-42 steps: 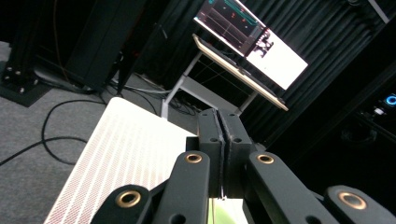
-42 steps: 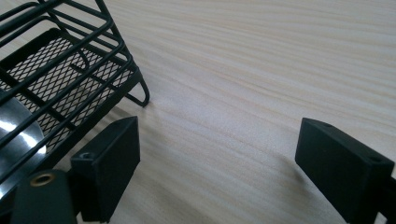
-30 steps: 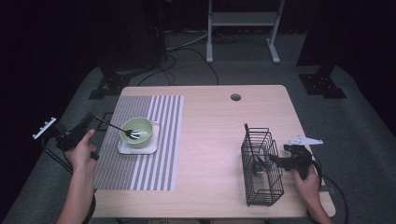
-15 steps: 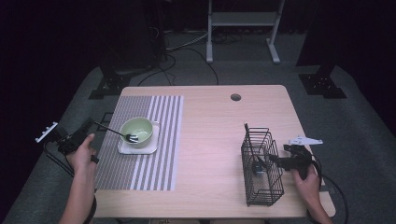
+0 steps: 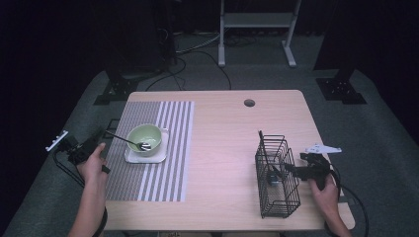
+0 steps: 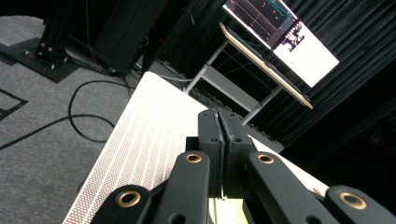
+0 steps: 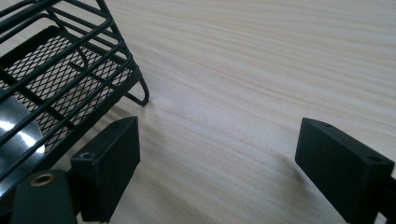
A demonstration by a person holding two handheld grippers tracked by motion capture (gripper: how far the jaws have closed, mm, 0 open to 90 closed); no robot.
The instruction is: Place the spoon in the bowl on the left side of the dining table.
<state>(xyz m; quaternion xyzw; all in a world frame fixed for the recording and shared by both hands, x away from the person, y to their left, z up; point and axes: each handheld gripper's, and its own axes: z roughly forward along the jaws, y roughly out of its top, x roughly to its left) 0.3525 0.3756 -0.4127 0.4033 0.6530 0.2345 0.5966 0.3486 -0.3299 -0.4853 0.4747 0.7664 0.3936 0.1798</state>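
A pale green bowl [image 5: 149,132] sits on a white square plate [image 5: 159,157] on the striped placemat [image 5: 168,148]. A dark-handled spoon [image 5: 123,139] lies with its head in the bowl, its handle slanting out to the left. My left gripper [image 5: 103,134], held just off the table's left edge, meets the end of that handle. Its jaws [image 6: 223,121] are pressed shut, and they hide the handle in the left gripper view. My right gripper [image 5: 290,169] stands open beside the black wire basket [image 5: 276,207], pads [image 7: 109,158] wide apart over bare wood [image 7: 224,93].
The basket [image 7: 56,70] holds a shiny utensil [image 7: 14,126] with a dark handle [image 5: 260,140] sticking up. A cable hole [image 5: 249,102] is at the table's far edge. Stands, cables and carpet surround the table [image 5: 222,128].
The left gripper has drawn slightly left and toward me, and the spoon's handle has dropped lower with it. The right gripper and basket have stayed still.
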